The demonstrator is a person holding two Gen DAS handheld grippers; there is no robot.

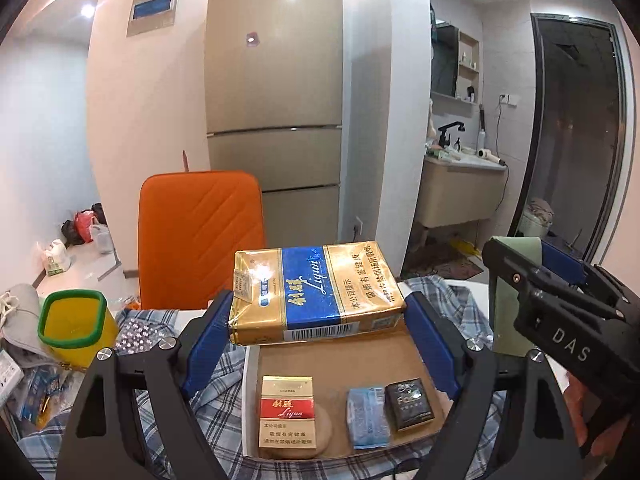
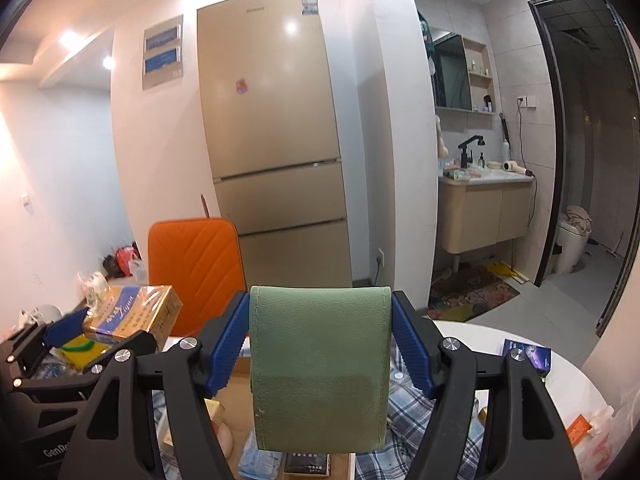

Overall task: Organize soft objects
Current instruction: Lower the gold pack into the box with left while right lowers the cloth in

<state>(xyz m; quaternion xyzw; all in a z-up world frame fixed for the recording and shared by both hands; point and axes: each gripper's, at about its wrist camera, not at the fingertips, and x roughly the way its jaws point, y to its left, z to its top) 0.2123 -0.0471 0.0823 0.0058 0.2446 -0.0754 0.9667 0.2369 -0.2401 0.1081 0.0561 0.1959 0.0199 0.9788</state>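
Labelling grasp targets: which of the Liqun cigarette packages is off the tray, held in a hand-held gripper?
The big gold-and-blue Liqun carton, clamped in the left hand-held gripper; the small red Liqun pack lies in the cardboard tray.

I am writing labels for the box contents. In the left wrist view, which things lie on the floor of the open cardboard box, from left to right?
Red and gold cigarette pack → light blue packet → small black box.
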